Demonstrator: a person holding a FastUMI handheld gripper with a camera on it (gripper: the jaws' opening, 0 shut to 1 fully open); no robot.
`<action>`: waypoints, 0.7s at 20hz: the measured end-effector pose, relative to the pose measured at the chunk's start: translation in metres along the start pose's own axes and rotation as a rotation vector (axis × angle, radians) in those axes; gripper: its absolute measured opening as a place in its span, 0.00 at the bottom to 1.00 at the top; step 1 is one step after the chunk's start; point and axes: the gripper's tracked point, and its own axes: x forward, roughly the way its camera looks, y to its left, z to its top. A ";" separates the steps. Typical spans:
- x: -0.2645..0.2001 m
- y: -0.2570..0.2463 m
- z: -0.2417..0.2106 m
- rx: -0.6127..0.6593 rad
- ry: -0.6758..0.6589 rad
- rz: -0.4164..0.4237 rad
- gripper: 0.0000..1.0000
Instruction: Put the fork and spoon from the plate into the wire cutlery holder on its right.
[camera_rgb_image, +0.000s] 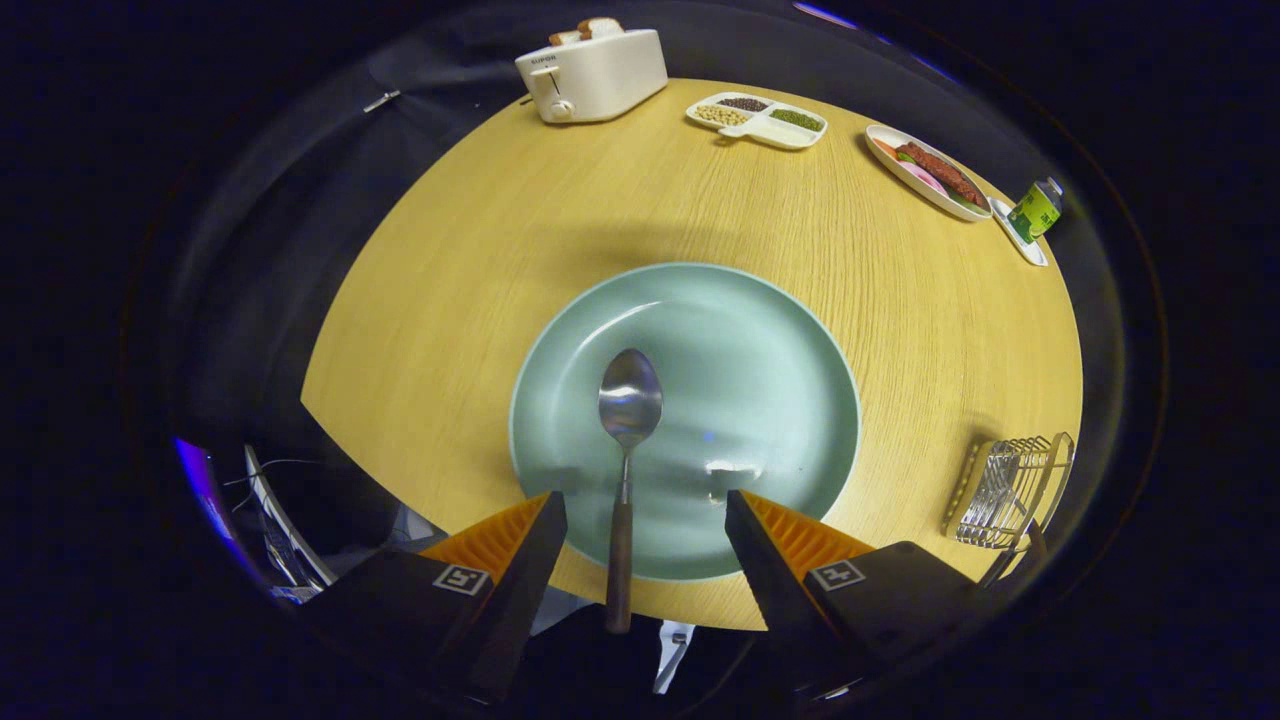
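A pale green plate (780, 360) lies on the round wooden table just ahead of my fingers. On it rests a metal spoon (629, 405) with a dark handle, bowl pointing away from me; the handle runs back over the plate's near rim into the gap between my fingers. My gripper (645, 510) is open, one finger on each side of the spoon handle, neither touching it. The wire cutlery holder (1010, 488) stands to the right of the plate near the table's edge, with the tines of a fork (988, 492) showing inside it.
At the far side of the table stand a white toaster (592, 75) with bread in it, a divided white dish (757, 119) of beans and grains, an oval dish (928, 172) of food and a small green bottle (1036, 209). The table's near edge runs just under my fingers.
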 end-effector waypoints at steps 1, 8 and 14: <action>0.005 -0.002 -0.003 -0.011 0.016 -0.010 1.00; 0.025 0.005 -0.013 0.060 0.088 0.005 0.76; 0.034 -0.001 -0.015 0.063 0.117 -0.003 0.47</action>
